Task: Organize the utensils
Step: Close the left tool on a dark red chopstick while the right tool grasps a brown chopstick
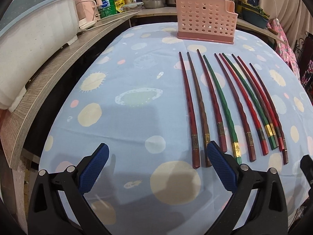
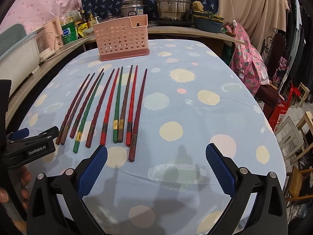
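Observation:
Several red, brown and green chopsticks [image 1: 227, 105] lie side by side on the blue patterned tablecloth [image 1: 127, 117], tips pointing away. They also show in the right wrist view [image 2: 109, 105]. A pink perforated utensil holder [image 1: 205, 22] stands upright at the far end; it also shows in the right wrist view [image 2: 122, 38]. My left gripper [image 1: 156, 152] is open and empty, near the thick ends of the leftmost chopsticks. My right gripper [image 2: 156, 152] is open and empty, just right of the chopsticks' thick ends. The left gripper [image 2: 29, 145] also shows at the left edge of the right wrist view.
A wooden counter [image 1: 58, 68] runs along the left with a white dish rack [image 1: 35, 39], a pink kettle [image 1: 88, 5] and bottles. Steel pots [image 2: 172, 4] stand behind the table. Chairs and boxes [image 2: 289, 133] stand past the table's right edge.

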Demonstrator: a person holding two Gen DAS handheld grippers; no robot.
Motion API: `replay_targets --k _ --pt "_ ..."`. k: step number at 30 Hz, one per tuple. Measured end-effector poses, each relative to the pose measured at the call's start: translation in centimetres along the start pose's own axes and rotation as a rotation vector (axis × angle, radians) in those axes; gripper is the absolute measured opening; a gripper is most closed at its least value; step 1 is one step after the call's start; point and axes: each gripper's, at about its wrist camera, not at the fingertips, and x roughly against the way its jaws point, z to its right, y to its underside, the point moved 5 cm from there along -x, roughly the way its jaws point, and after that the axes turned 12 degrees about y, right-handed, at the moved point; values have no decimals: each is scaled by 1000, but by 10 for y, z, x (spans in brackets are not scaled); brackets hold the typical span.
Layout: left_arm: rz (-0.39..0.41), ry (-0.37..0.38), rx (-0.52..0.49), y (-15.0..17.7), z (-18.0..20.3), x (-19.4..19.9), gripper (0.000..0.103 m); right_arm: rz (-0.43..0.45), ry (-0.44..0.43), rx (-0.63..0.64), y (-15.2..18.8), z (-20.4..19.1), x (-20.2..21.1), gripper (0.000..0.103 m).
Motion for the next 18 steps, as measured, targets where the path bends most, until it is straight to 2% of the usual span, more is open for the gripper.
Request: replay_targets --k 8,10,12,16,18 --pt "-9 -14 1 -6 -3 -10 95 -28 -17 -15 -9 1 -14 92" --pt "-21 -9 11 -6 -4 -12 93 -33 -23 -8 -11 -2 -17 88" --pt "-33 4 13 -4 -5 -14 87 -47 -38 7 -10 -7 -21 81" --pt "-38 22 8 1 -3 -13 85 -63 -59 44 -3 -16 -23 70" --pt "-47 35 10 3 -2 -12 80 -65 -60 59 -1 -18 -23 66"
